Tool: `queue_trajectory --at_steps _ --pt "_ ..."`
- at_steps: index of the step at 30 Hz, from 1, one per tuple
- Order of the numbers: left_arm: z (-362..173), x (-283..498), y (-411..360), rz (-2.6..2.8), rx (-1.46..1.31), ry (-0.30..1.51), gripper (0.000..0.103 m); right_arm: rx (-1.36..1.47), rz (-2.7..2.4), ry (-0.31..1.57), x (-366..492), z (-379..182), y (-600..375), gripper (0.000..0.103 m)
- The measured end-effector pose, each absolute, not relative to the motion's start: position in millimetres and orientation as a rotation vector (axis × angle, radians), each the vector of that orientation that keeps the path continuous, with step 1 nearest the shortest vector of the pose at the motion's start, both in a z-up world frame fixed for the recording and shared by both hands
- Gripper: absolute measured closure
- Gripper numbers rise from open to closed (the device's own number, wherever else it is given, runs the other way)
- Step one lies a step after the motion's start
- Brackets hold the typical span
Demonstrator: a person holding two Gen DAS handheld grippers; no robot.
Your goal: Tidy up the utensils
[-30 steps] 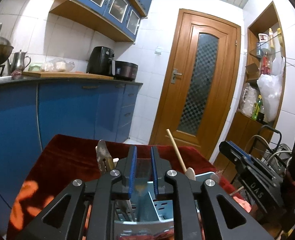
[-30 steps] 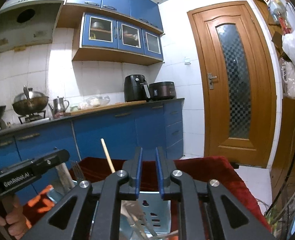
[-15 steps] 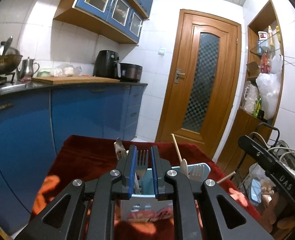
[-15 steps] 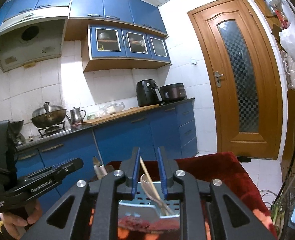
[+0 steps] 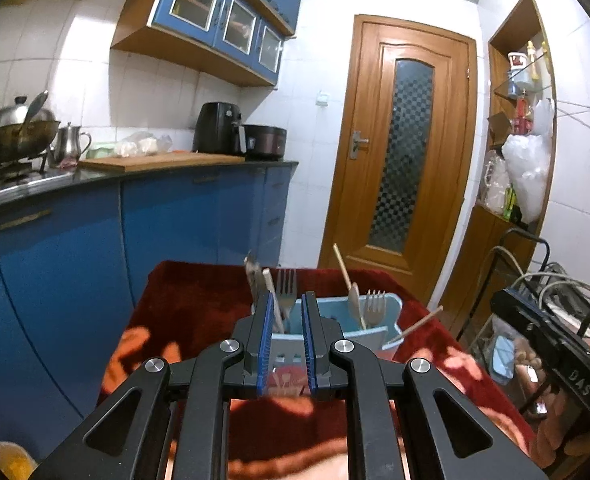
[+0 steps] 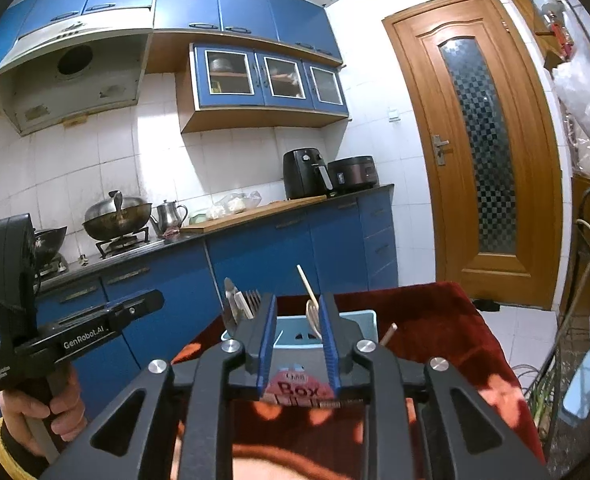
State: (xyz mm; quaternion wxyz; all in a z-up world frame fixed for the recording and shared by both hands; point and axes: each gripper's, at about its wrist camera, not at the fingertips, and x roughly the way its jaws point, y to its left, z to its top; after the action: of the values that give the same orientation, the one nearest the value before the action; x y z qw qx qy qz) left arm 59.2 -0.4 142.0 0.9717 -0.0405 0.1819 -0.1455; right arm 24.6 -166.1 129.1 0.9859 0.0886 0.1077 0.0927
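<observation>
A light blue utensil box (image 5: 375, 322) stands on a table under a red blanket (image 5: 199, 308). A knife (image 5: 253, 276), a metal fork (image 5: 286, 290), a wooden spoon (image 5: 353, 298) and a wooden fork (image 5: 375, 306) stand upright in the box. A chopstick (image 5: 415, 324) leans out at its right corner. My left gripper (image 5: 289, 308) is short of the box, its jaws a narrow gap apart and empty. My right gripper (image 6: 297, 312) also faces the box (image 6: 361, 320), and its empty jaws are opening. The spoon (image 6: 313, 310) shows behind them.
Blue cabinets (image 5: 167, 232) and a counter with a wok (image 6: 115, 216), kettle (image 6: 171, 216) and air fryer (image 6: 305, 174) run along the left. A wooden door (image 5: 403, 160) is behind the table. Cables and a shelf (image 5: 523, 184) crowd the right. A hand (image 6: 55, 408) holds the left gripper (image 6: 151, 300).
Both grippers have drawn back from the box and risen a little, so the whole box now shows ahead. The right jaws have widened. The left jaws are unchanged.
</observation>
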Motion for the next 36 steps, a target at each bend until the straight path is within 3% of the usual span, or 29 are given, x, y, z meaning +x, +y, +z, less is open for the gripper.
queue_trajectory --at_steps 8,13,22,30,36 --pt "118 31 10 -0.282 -0.061 0.402 0.089 0.178 0.166 0.221 -5 112 -163 0.063" --pt "91 23 13 -0.265 -0.062 0.4 0.063 0.18 0.156 0.256 -15 92 -158 0.052" --pt "52 27 9 -0.212 -0.083 0.455 0.04 0.19 0.126 0.348 -8 52 -157 0.039" --pt "35 28 0 -0.161 -0.054 0.466 0.036 0.217 0.092 0.408 -1 21 -160 0.024" --pt "29 27 -6 -0.145 -0.039 0.475 0.036 0.211 0.085 0.414 -1 12 -159 0.022"
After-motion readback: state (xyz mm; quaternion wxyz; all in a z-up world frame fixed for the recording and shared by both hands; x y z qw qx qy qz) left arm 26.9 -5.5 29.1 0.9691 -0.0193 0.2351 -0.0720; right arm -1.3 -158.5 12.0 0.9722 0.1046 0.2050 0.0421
